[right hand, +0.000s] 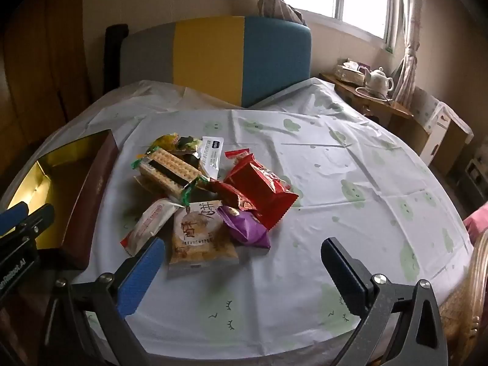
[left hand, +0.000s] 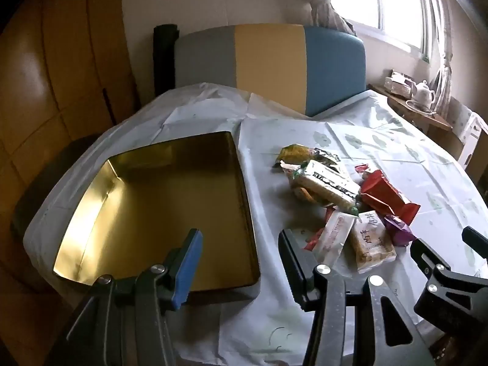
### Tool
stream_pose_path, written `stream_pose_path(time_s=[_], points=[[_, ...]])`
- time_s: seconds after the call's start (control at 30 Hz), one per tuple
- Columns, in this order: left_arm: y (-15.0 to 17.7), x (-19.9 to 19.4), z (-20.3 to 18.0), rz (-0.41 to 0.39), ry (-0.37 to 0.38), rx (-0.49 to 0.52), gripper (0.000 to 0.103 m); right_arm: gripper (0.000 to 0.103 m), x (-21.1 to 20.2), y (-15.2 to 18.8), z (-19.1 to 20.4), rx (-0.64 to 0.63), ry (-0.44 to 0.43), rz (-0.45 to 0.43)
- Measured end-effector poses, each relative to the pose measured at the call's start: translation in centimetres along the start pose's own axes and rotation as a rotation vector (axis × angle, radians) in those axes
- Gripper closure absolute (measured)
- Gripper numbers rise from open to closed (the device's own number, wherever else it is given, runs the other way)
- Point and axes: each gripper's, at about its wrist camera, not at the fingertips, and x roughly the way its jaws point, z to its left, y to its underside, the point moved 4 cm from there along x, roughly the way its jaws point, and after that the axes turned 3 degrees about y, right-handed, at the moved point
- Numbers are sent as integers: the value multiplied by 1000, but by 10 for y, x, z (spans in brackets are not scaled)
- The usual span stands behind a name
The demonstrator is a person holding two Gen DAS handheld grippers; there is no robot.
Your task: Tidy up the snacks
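Right wrist view: right gripper (right hand: 242,270) spread wide and empty, snack pile (right hand: 210,195) just ahead of its left finger; left gripper (left hand: 241,262) half-open, empty, over the near corner of the bare tin (left hand: 91,189). Sorting apparently not begun; next, close on one packet.

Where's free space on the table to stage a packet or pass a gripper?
Bare cloth right of the snack pile, running to the table's right edge, and in front of the pile, between the right gripper jaws. The tin is empty inside. Crowded: the pile itself and the narrow strip between it and the tin.
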Motion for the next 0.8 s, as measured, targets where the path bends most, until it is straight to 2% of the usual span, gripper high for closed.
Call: stream_pose_path(time_s=[0.13,0.3,0.8], points=[[0,-3,17,-22,-17,-18,50,0,0,-4,-1,-1,-1,-13],[2,3,9,6,-51,-7,50,0,-1,-1,9,-42,-7,-31],[0,1,12,20,-55,-7,50,0,-5,-6,5,-51,-2,-59]])
